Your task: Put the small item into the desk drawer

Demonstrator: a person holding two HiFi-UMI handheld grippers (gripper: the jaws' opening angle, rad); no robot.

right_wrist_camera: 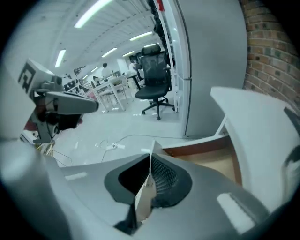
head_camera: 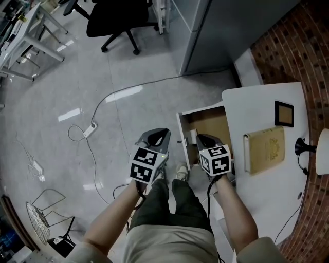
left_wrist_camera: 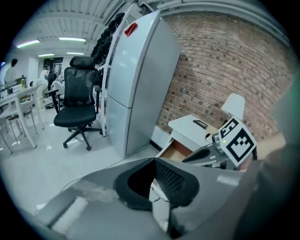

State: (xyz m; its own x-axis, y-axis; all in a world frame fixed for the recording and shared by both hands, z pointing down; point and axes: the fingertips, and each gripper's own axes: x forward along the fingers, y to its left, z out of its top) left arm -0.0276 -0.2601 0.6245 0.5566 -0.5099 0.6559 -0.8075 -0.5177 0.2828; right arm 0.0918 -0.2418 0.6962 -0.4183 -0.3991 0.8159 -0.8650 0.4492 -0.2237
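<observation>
While the head view hides it behind the right tool (head_camera: 204, 137), the right gripper view shows that tool's jaws pinched on a thin white card (right_wrist_camera: 144, 194), over the open drawer (head_camera: 213, 123). Left tool (left_wrist_camera: 154, 161) closed, nothing held.

An open-plan office is indicated: a swivel chair (head_camera: 115, 18), rows of tables (left_wrist_camera: 16, 105), ceiling strip lights (right_wrist_camera: 96, 13), a desk (head_camera: 267, 100), a floor power strip (head_camera: 90, 130).

The drawer (head_camera: 213, 123) lay just ahead of the fingers of the right gripper (head_camera: 203, 137), a card (right_wrist_camera: 145, 192) between them, the book (head_camera: 264, 149) to their right.
</observation>
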